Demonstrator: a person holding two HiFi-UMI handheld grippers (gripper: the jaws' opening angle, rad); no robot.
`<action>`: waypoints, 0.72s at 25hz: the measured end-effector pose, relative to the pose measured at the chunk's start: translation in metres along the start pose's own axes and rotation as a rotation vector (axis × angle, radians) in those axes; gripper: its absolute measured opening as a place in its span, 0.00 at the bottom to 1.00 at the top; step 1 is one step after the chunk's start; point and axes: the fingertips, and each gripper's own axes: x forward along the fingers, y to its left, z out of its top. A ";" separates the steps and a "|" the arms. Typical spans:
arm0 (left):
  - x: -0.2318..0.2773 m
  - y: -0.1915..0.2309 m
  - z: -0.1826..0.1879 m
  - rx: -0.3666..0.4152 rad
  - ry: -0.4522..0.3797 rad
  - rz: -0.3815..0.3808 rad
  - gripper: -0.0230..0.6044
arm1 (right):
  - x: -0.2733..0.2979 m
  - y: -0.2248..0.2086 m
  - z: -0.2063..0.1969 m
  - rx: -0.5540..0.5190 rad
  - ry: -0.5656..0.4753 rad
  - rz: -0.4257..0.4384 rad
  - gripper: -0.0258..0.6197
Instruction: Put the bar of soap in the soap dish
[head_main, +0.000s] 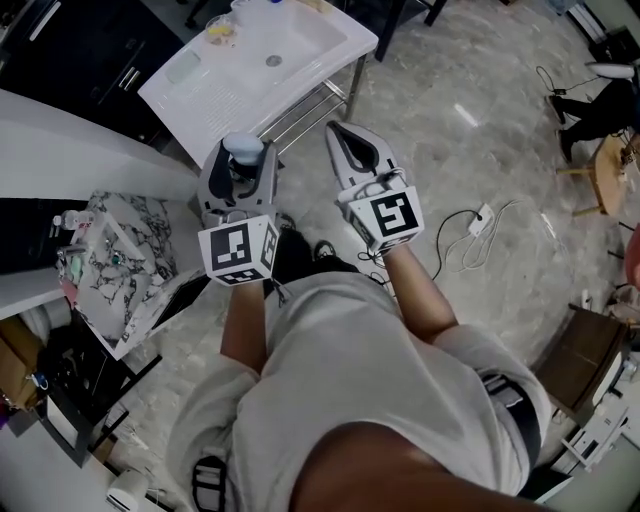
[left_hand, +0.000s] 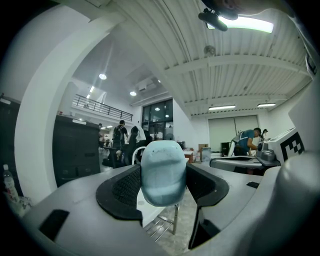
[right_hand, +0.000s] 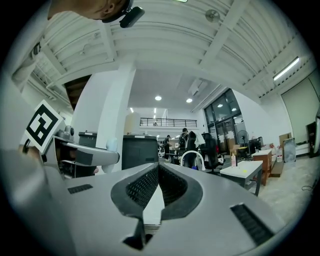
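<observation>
Left tool (head_main: 243, 158) is gripping a pale blue rounded soap bar (left_hand: 162, 172), centre frame; right tool (right_hand: 159, 172) is sitting closed, empty. Slick soap could slip free.

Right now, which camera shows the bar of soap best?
The left gripper view: the pale blue bar of soap fills the centre, clamped between the jaws. The head view shows only one end; the right gripper view, at most a pale speck.

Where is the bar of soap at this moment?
The pale blue bar of soap is clamped in the left tongs, at the head view's left, just short of the white sink.
</observation>
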 end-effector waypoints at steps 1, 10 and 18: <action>0.001 0.002 -0.001 0.001 0.000 0.002 0.50 | 0.002 0.000 -0.002 0.001 0.002 0.002 0.04; 0.030 0.020 -0.008 -0.015 -0.005 0.009 0.50 | 0.029 -0.012 -0.010 -0.014 0.008 0.009 0.04; 0.082 0.053 -0.005 -0.039 -0.019 0.003 0.50 | 0.086 -0.031 -0.016 -0.033 0.017 0.021 0.04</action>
